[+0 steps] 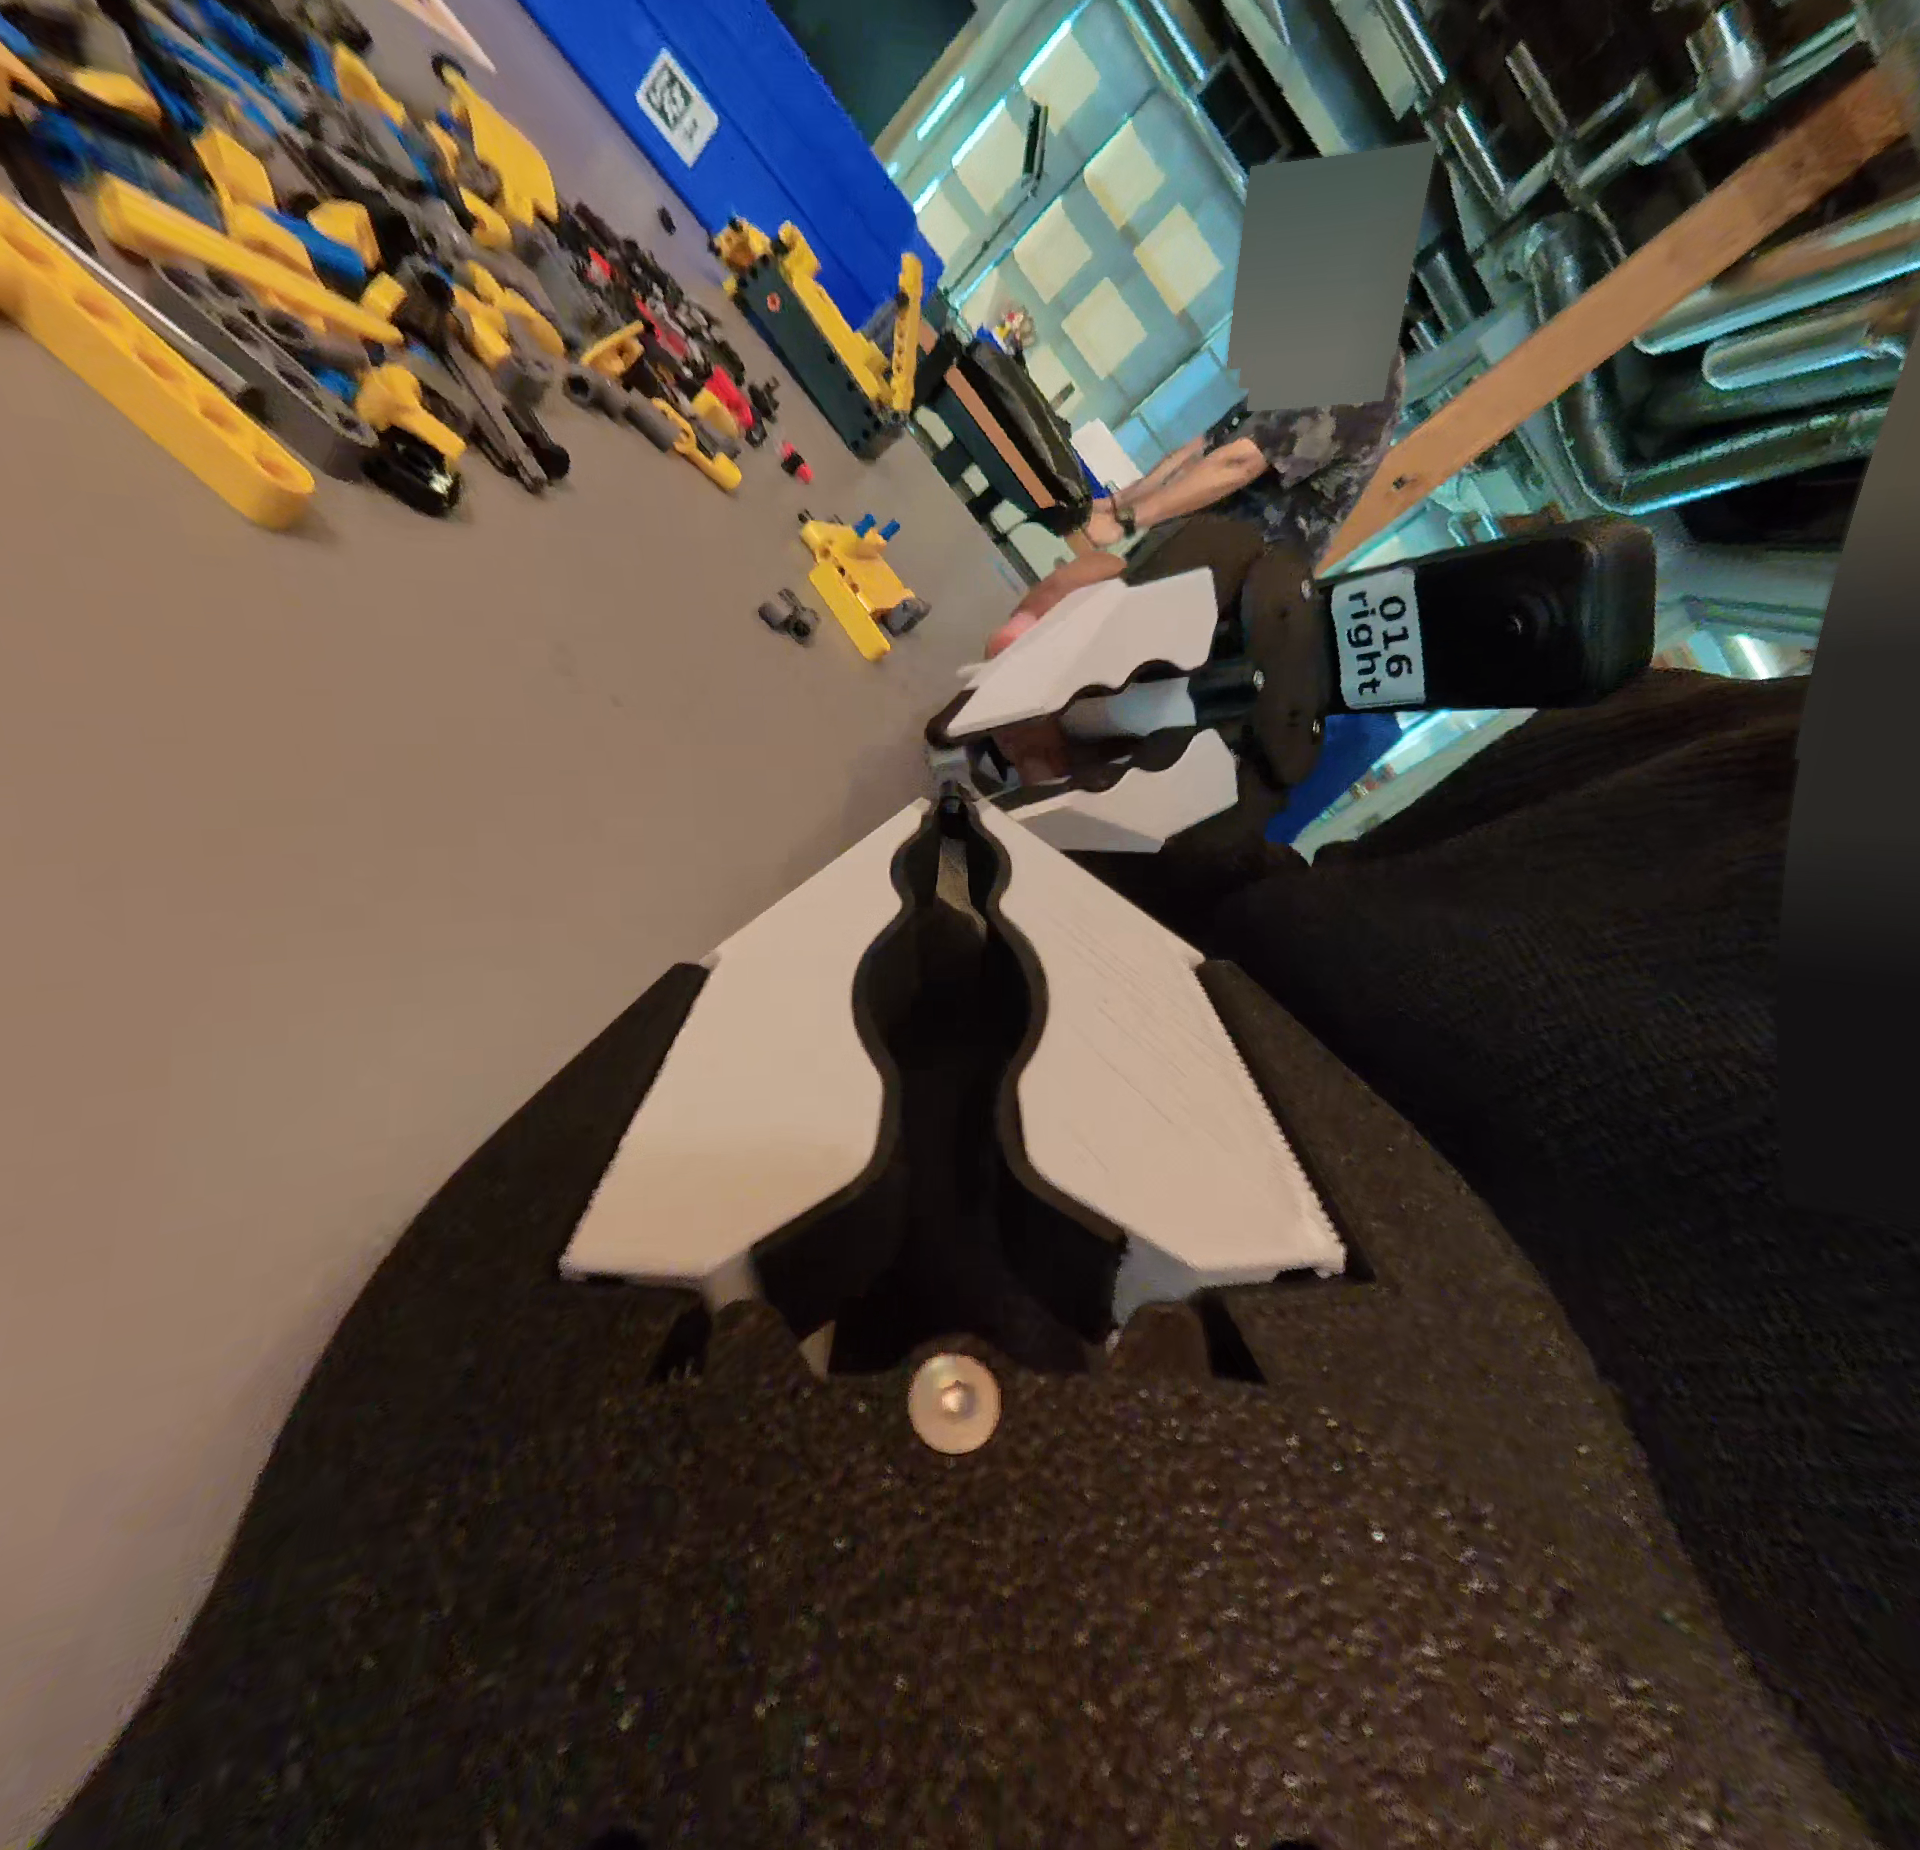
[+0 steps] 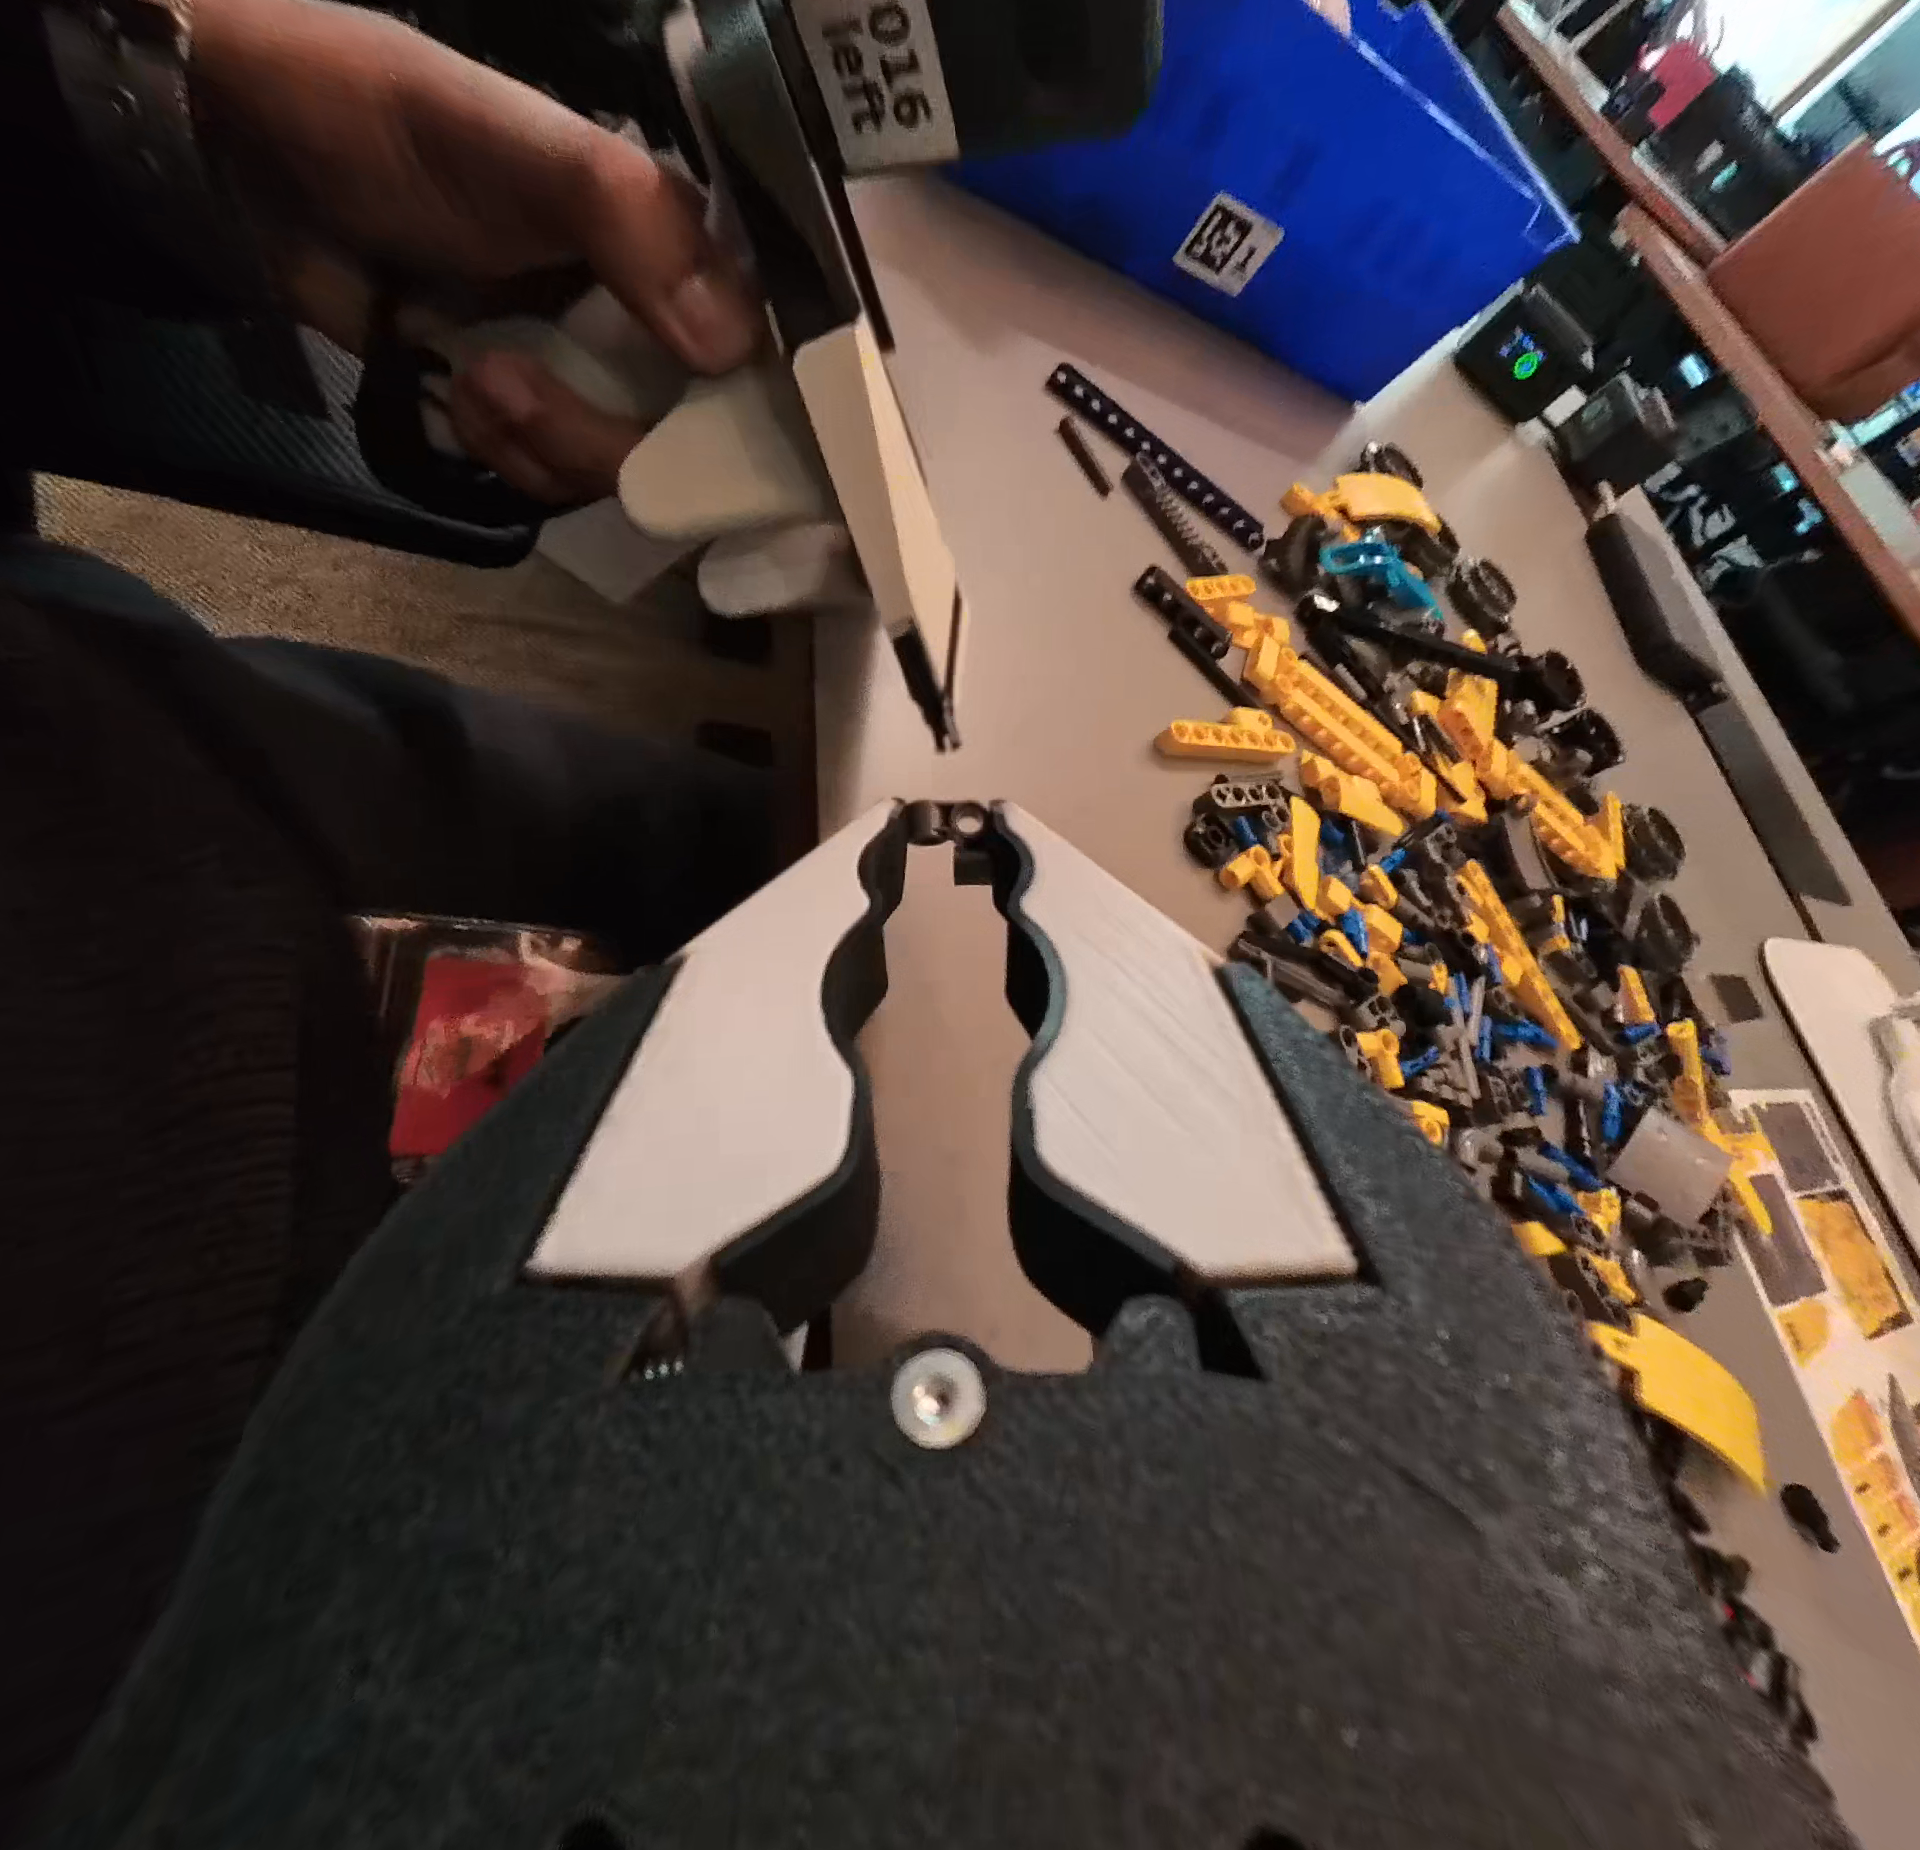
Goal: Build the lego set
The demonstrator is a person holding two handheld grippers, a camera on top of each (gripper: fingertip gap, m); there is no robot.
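Observation:
My left gripper is shut on a small black pin at its tips. My right gripper is shut on a small dark grey connector piece with round holes. The two grippers meet tip to tip just above the near edge of the grey table. In the left wrist view the right gripper comes in from the right. In the right wrist view the left gripper comes down from above, held by a hand. Whether pin and connector touch is unclear.
A pile of yellow, blue and black building pieces covers the table's middle. A partly built yellow and dark frame and a small yellow assembly stand apart. A blue bin, a black beam and a printed sheet lie around. A person sits beyond. Left and right tips are no more than a few centimetres apart.

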